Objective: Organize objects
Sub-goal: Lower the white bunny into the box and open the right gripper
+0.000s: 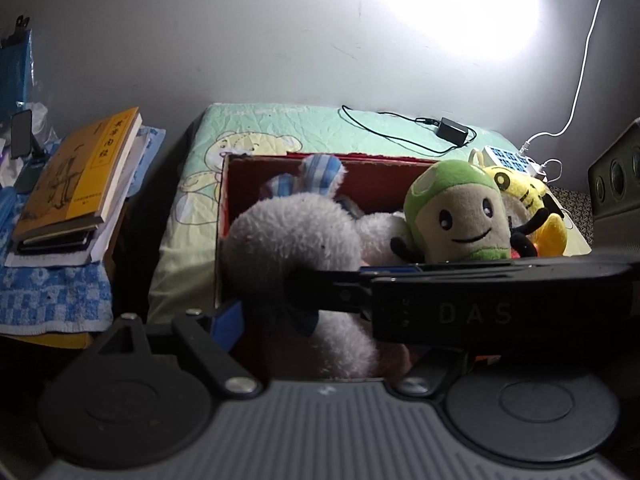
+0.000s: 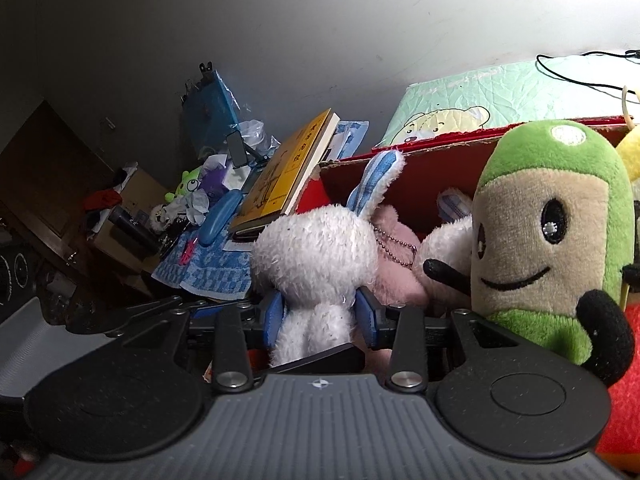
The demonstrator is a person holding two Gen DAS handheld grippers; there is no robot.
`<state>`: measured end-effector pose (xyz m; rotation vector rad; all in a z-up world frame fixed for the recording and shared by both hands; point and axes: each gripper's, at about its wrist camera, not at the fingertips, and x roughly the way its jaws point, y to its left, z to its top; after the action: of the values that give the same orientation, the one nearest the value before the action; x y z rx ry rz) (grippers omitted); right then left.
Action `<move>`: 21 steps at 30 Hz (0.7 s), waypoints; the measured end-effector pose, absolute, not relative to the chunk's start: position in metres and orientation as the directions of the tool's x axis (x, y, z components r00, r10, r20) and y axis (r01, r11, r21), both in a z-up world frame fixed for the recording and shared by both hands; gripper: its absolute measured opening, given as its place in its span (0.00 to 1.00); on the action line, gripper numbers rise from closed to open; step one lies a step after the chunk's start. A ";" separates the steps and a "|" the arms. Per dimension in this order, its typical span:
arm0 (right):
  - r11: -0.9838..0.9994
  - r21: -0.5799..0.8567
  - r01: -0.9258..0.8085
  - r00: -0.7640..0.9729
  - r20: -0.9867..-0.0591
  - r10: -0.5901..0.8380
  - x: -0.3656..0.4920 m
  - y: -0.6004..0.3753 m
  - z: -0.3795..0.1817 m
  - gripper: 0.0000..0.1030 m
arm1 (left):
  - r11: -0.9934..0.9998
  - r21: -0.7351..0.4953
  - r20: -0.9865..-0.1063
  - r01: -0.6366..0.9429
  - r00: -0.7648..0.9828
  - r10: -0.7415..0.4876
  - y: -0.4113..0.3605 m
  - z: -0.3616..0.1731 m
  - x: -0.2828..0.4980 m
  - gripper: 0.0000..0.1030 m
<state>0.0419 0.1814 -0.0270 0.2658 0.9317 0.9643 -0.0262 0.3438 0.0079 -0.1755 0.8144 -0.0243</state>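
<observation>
A white plush rabbit (image 2: 316,256) with blue checked ears sits in a red cardboard box (image 2: 436,168). My right gripper (image 2: 320,316) is shut on the rabbit's body, a blue pad on each side. In the left wrist view the right gripper (image 1: 304,296) reaches in from the right across the rabbit (image 1: 292,236). My left gripper (image 1: 320,320) is open around the rabbit's lower body; only its left blue pad (image 1: 228,320) shows. A green and beige smiling plush (image 1: 460,216) and a yellow bee plush (image 1: 528,200) stand in the box at the right.
The box (image 1: 224,216) stands on a mint bear-print quilt (image 1: 272,128). A stack of books (image 1: 76,184) lies on a blue checked towel (image 1: 52,300) to the left. A black charger (image 1: 452,132), a white power strip (image 1: 508,160) and cables lie behind the box.
</observation>
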 end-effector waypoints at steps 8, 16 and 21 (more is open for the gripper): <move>0.556 0.613 -0.561 0.283 -0.489 0.825 0.034 0.165 -0.011 0.38 | 0.994 -0.105 -0.704 -0.041 0.709 -0.045 0.339 0.016 -0.037 0.83; 0.592 0.591 -0.548 0.292 -0.529 0.797 0.037 0.173 -0.020 0.28 | 0.999 -0.043 -0.710 -0.031 0.704 -0.009 0.328 0.021 -0.036 0.83; 0.629 0.566 -0.532 0.351 -0.529 0.773 0.031 0.154 -0.006 0.29 | 0.997 -0.035 -0.745 -0.072 0.667 0.022 0.324 0.022 -0.026 0.87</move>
<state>0.0314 0.1543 -0.0060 0.3199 0.8597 0.8632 -0.0264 0.3239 0.0217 -0.0631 0.8396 0.0526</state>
